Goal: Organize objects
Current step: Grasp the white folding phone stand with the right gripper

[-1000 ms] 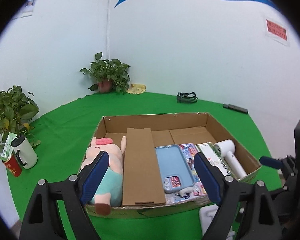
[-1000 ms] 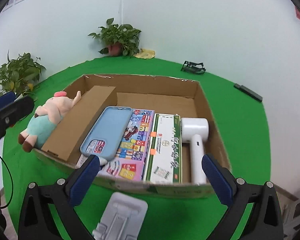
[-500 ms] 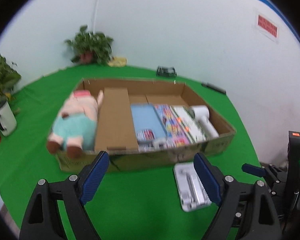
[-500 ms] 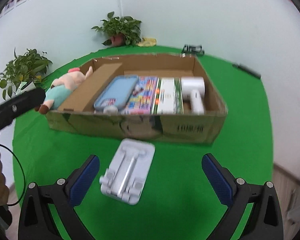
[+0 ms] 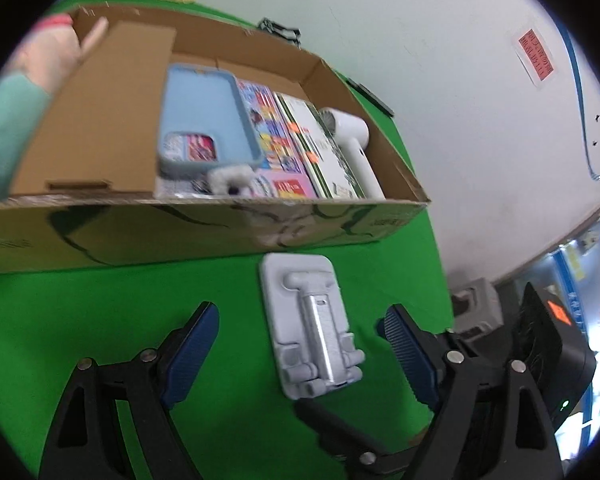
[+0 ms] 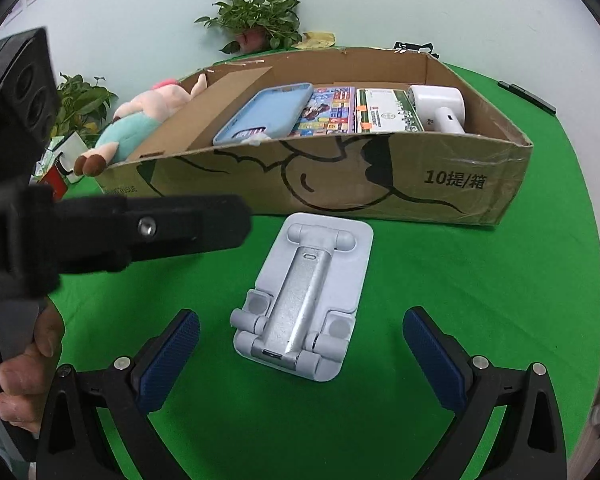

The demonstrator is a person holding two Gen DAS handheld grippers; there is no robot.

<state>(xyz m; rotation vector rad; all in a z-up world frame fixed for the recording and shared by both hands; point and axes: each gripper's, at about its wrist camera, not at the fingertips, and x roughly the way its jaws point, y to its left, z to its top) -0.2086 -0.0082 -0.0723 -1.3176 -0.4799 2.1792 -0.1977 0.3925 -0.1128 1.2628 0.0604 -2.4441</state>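
Two open grippers hover over a folded phone stand (image 6: 303,300) lying on green cloth (image 6: 440,280), just in front of a cardboard box (image 6: 320,184).

Detail: the right gripper (image 6: 300,356) has its jaws spread wide w/ nothing between them, and the stand sits centred ahead of the gap. The left gripper (image 5: 300,356) is also wide and empty; the stand lies between its fingers. The stand is flat, face-up, pale grey plastic w/ a silver metal arm down the middle, close to the box wall but apart from it. It's prob. light, rigid and smooth, so it may slip; the hinged arm could swing open if lifted by that part. Best hold is likely across the long side edges of the base plate. The box already holds a plush pig (image 6: 136,124), blue phone case (image 6: 264,114), books and a white dryer (image 6: 440,110).
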